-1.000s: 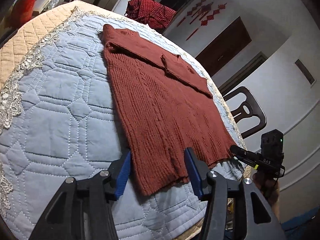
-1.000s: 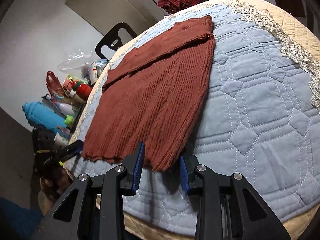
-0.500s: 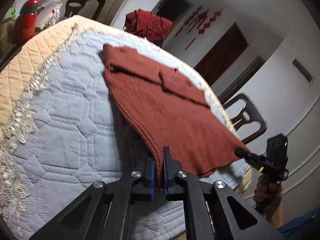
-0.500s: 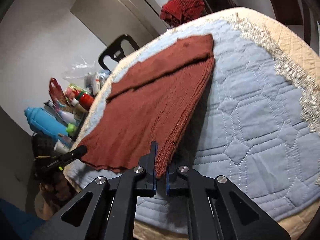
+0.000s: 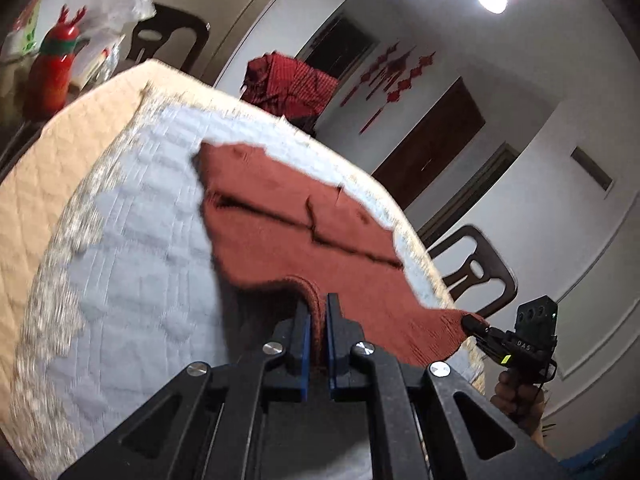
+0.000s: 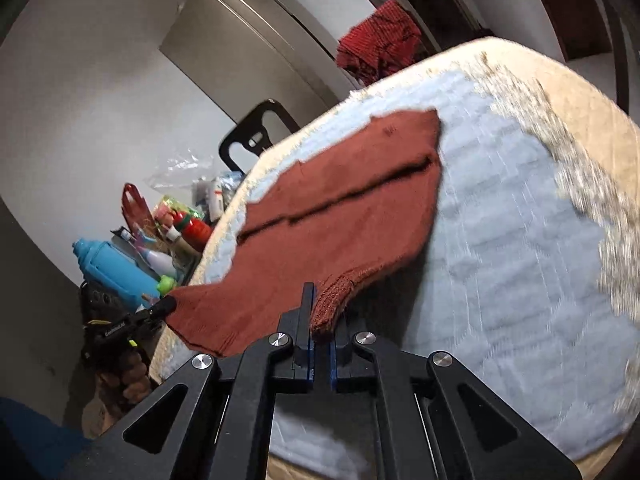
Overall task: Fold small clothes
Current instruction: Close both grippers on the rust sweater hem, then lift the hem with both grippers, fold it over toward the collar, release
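A rust-red knit sweater [image 5: 296, 224] lies on a blue quilted table cover [image 5: 132, 248], sleeves folded across its top. My left gripper [image 5: 318, 312] is shut on one bottom hem corner and holds it above the table. My right gripper [image 6: 322, 320] is shut on the other hem corner [image 6: 332, 304], also lifted. The right gripper also shows in the left wrist view [image 5: 474, 322], pinching its corner at the table's right edge. The left gripper also shows in the right wrist view [image 6: 166, 304]. The sweater's near half [image 6: 248, 308] hangs raised between the two grippers.
A red plaid garment [image 5: 288, 88] is heaped at the table's far edge. Dark chairs [image 5: 476, 276] stand around the table. A cluttered side surface holds a red bottle [image 5: 56, 68], a blue bottle [image 6: 112, 272] and bags. The beige quilt border [image 5: 60, 160] runs round the blue cover.
Both grippers closed on the sweater's hem corners, then lifted them off the table and moved forward. The near half of the sweater now hangs raised.
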